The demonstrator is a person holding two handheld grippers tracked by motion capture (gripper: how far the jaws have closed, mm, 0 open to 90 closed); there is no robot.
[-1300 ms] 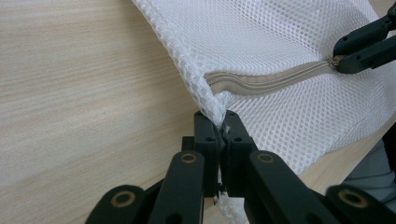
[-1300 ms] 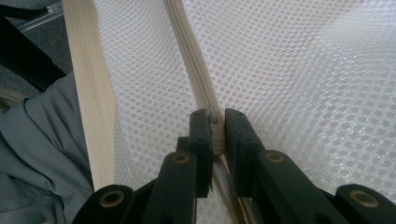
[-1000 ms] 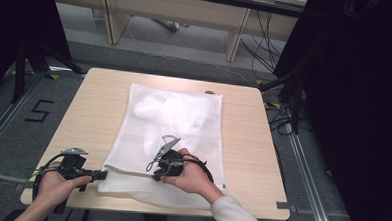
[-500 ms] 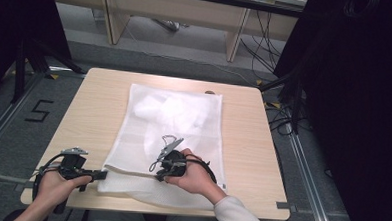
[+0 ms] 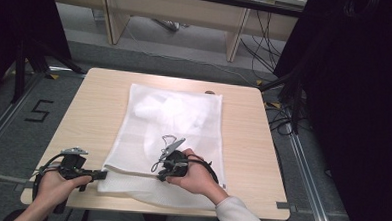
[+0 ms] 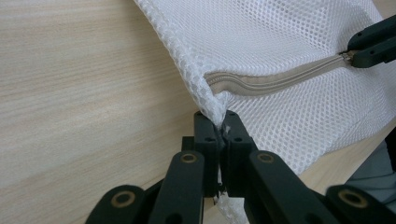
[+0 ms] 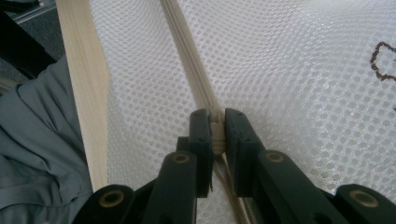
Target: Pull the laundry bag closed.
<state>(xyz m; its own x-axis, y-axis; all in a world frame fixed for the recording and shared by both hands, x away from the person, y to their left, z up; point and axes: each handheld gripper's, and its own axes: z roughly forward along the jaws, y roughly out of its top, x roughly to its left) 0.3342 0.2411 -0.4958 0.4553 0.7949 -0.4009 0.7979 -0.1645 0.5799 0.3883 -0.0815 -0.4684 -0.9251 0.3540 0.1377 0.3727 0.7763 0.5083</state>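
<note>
A white mesh laundry bag (image 5: pixel 183 125) lies flat on the wooden table (image 5: pixel 93 116). A white garment (image 5: pixel 159 108) shows through its far half. A beige zipper (image 6: pixel 275 79) runs along the bag's near end. My left gripper (image 5: pixel 102 175) is shut on the bag's near left corner (image 6: pixel 215 109), at the zipper's end. My right gripper (image 5: pixel 160 176) is shut on the zipper pull (image 7: pixel 215 122) partway along the zipper (image 7: pixel 187 60). In the left gripper view, the right gripper's black tips (image 6: pixel 371 44) pinch the zipper farther off. The stretch between the two grippers looks zipped.
The table's near edge (image 7: pixel 86 93) runs close beside the bag, with the person's grey clothing just past it. Bare wood lies left of the bag (image 6: pixel 84 93) and along its right side. Cables (image 5: pixel 271 58) and a desk's legs stand on the floor behind.
My right gripper has edged to the right along the zipper, away from the left one. The left gripper has held the corner in place.
</note>
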